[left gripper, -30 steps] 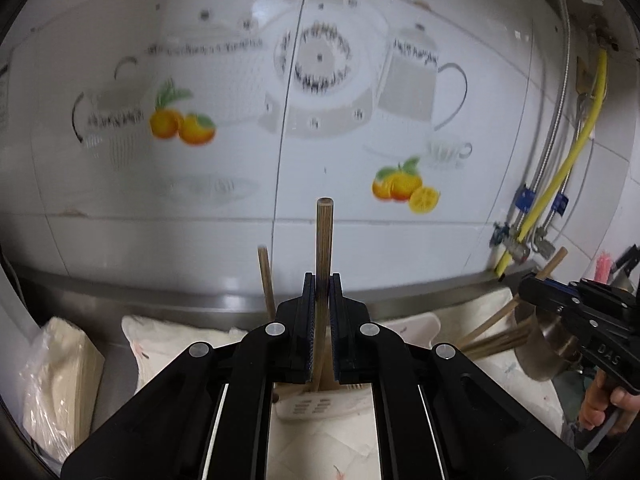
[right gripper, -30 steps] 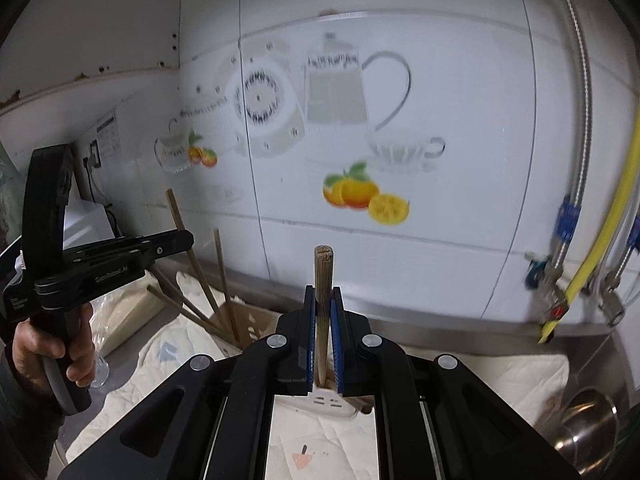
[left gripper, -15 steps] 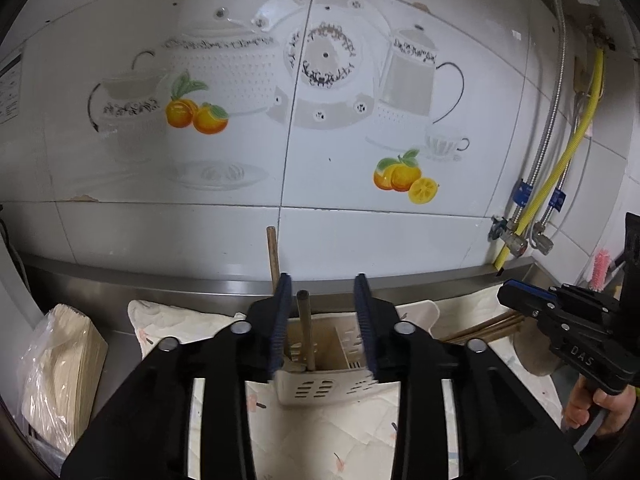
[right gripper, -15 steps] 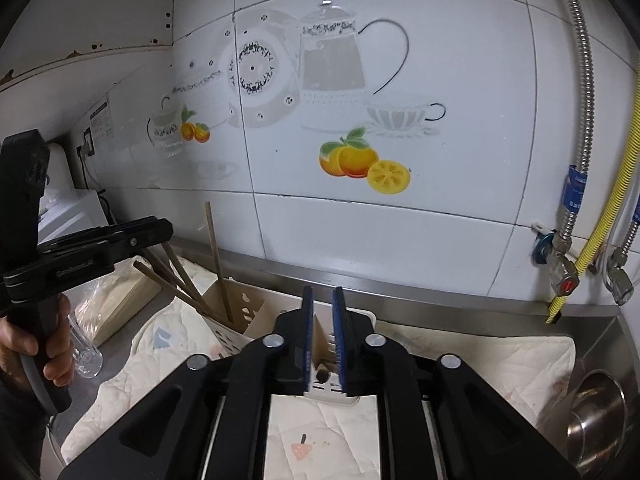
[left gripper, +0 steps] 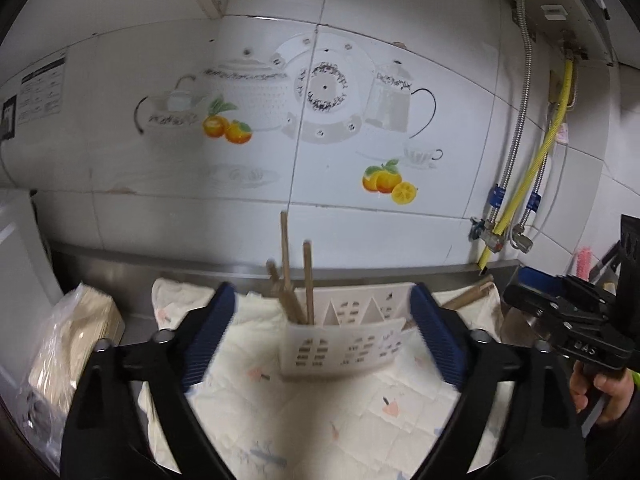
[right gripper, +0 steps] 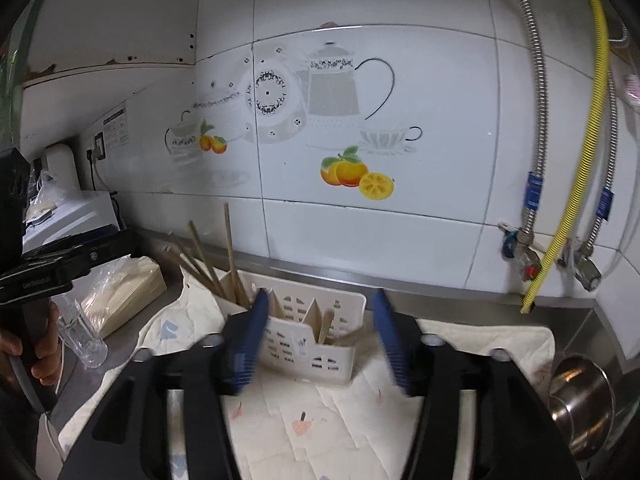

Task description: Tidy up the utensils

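Both grippers' jaws are opening with nothing between them: the left gripper and right gripper. The white utensil holder sits mid-frame on the cloth, chopsticks standing in its left compartment.

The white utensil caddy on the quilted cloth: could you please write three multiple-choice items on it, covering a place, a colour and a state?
1. Where do the tall wooden chopsticks stand in the utensil caddy, in the left wrist view?
A. left end compartment
B. right end compartment
C. outside it

2. What colour are the pads of the left gripper?
A. red
B. blue
C. white

3. What does the right gripper hold?
A. a chopstick
B. a glass
C. nothing

Answers: 1 A, they rise from the left end; 2 B, both pads are blue; 3 C, the opening jaws hold nothing.
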Demonstrator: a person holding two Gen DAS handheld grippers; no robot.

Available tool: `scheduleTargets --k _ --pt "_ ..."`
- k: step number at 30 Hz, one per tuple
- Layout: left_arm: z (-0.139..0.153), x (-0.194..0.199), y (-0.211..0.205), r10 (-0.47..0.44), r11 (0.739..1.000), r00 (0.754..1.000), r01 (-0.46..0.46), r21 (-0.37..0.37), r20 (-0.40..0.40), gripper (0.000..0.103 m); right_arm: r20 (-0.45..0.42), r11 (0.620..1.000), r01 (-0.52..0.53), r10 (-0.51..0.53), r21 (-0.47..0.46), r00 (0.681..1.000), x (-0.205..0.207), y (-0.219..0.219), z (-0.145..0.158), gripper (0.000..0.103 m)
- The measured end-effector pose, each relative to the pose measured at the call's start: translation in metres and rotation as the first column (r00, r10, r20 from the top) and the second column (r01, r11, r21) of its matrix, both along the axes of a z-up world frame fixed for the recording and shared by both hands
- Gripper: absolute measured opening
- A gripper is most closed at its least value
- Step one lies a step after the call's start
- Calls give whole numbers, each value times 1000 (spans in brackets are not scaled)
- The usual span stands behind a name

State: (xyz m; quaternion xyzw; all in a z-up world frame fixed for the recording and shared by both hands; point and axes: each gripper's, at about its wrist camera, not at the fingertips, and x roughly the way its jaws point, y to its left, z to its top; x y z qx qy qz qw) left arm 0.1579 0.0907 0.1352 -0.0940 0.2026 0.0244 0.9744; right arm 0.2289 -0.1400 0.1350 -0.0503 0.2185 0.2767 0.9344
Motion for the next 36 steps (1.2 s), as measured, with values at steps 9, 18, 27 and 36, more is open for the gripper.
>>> scheduleTargets --k 9,18,27,36 --pt "-36 -38 -9 39 999 998 -37 34 -55 98 -43 999 38 -37 31 998 -37 -21 -35 84" --pt "-71 -63 -19 80 994 991 -72 81 -103 98 -60 996 82 -84 -23 995 -64 -31 -73 92" --pt "-95 -79 -30 76 995 988 -66 77 -132 98 -66 993 107 -110 -47 992 -86 -35 -93 94" --pt "-100 -88 -28 67 996 989 -59 63 -135 98 -73 991 110 -116 -71 991 -98 -32 -103 94"
